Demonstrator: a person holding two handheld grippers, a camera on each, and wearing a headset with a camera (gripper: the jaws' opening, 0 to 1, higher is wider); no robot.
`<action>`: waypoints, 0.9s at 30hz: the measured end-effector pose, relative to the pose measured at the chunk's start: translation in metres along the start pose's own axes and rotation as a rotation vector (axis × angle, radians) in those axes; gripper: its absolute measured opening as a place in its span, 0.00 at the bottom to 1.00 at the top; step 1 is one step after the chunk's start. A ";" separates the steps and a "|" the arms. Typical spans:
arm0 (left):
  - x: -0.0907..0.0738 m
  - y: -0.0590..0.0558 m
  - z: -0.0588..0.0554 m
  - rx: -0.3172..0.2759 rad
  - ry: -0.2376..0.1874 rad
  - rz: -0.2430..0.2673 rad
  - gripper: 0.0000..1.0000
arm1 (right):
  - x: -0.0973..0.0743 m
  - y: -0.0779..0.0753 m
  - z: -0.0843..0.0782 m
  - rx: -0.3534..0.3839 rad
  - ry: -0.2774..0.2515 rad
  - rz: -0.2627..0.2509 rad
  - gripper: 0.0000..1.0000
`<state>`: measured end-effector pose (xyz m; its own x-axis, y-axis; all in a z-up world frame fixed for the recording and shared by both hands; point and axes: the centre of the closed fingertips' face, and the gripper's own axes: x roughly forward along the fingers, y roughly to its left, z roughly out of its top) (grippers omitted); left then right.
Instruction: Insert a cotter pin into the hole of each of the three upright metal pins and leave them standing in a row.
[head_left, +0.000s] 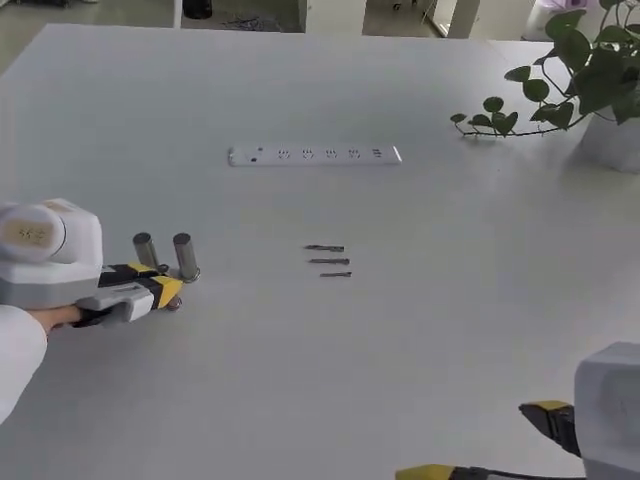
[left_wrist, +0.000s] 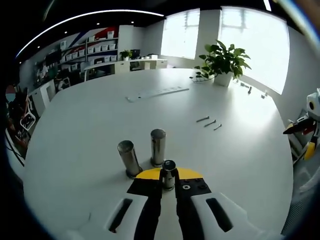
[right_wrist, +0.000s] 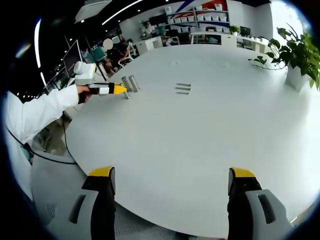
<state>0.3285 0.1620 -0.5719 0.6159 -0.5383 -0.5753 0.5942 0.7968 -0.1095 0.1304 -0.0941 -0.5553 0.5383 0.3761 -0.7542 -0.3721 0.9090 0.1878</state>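
White bench (head_left: 400, 350) carries three cotter pins (head_left: 328, 261) lying side by side near its middle. Well to their left, the left gripper (left_wrist: 168, 181) has its fingers (left_wrist: 150, 195) closed on one metal pin (left_wrist: 168, 171); two upright pins (left_wrist: 158, 146) stand just beyond it. The right gripper (right_wrist: 172, 175) hovers at the near edge, its fingers (right_wrist: 102, 176) spread wide and holding nothing. A power strip (head_left: 314, 154) lies farther back.

Upright metal pins (head_left: 183, 256), cotter pins (head_left: 329, 261) lying nearby
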 end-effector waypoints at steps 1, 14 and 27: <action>0.000 0.000 0.000 0.007 0.001 0.003 0.07 | 0.000 0.000 0.000 -0.001 0.000 0.001 0.92; -0.028 -0.030 0.029 0.124 -0.076 -0.084 0.07 | -0.003 0.005 0.007 -0.018 -0.034 0.011 0.92; -0.042 -0.093 0.011 0.240 -0.022 -0.187 0.07 | -0.003 0.014 0.009 -0.073 -0.062 0.020 0.98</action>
<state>0.2534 0.1076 -0.5285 0.4935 -0.6777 -0.5451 0.8021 0.5970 -0.0160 0.1299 -0.0806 -0.5447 0.5753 0.4064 -0.7099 -0.4357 0.8867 0.1546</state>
